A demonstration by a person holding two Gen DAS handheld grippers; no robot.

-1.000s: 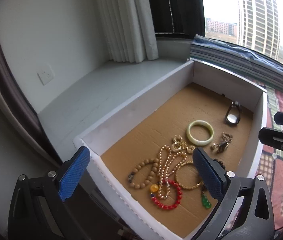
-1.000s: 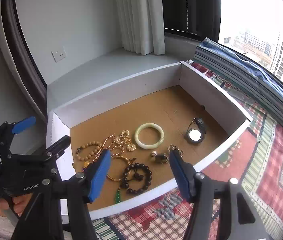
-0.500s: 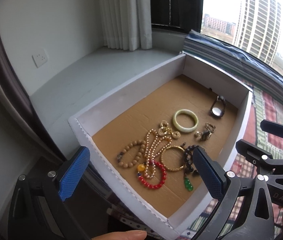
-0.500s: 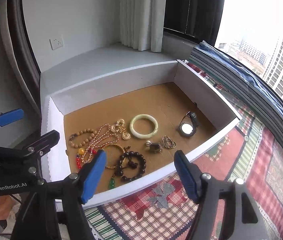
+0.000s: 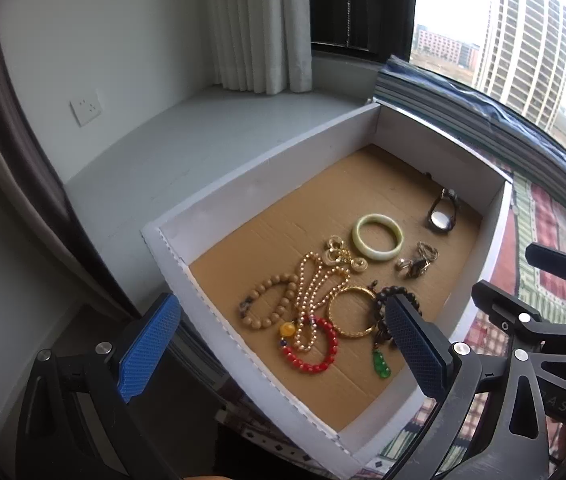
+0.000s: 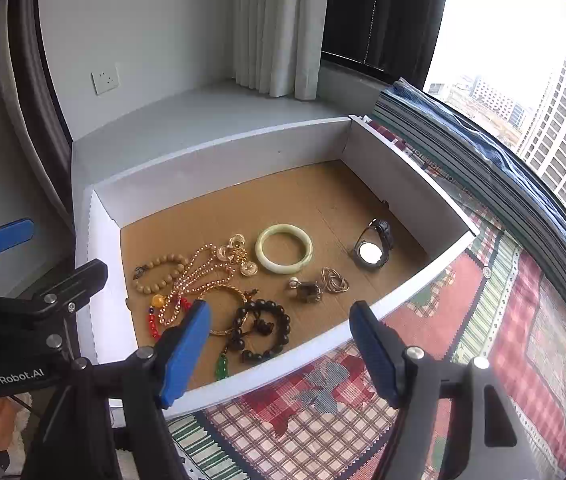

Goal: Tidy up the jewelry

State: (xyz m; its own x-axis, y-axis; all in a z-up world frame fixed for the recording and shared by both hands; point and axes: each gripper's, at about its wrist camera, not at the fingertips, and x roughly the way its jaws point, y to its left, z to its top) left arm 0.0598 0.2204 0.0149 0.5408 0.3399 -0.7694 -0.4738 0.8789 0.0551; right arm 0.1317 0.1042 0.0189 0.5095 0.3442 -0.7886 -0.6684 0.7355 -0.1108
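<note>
A white box [image 5: 267,168] [image 6: 219,160] with a brown cardboard floor holds the jewelry. In it lie a pale green bangle [image 5: 377,237] [image 6: 284,248], a watch [image 5: 441,216] [image 6: 371,251], a red bead bracelet [image 5: 315,354], a tan bead bracelet [image 5: 269,306] [image 6: 159,274], a gold bead necklace [image 5: 317,284] [image 6: 197,276], a gold bangle [image 5: 353,312], a dark bead bracelet [image 6: 261,330] and a green pendant [image 5: 381,364] [image 6: 221,368]. My left gripper [image 5: 279,350] is open and empty above the box's near corner. My right gripper [image 6: 279,350] is open and empty above the near wall.
Small rings and earrings [image 5: 417,264] [image 6: 317,284] lie beside the bangle. The box sits on a patterned cloth [image 6: 503,340] on a grey window ledge [image 5: 187,136]. White curtains [image 5: 259,24] hang behind, with a wall socket [image 5: 87,107] on the left.
Both grippers have drawn back and risen from the box, so more of it shows. Both stay open and empty. The jewelry has not moved.
</note>
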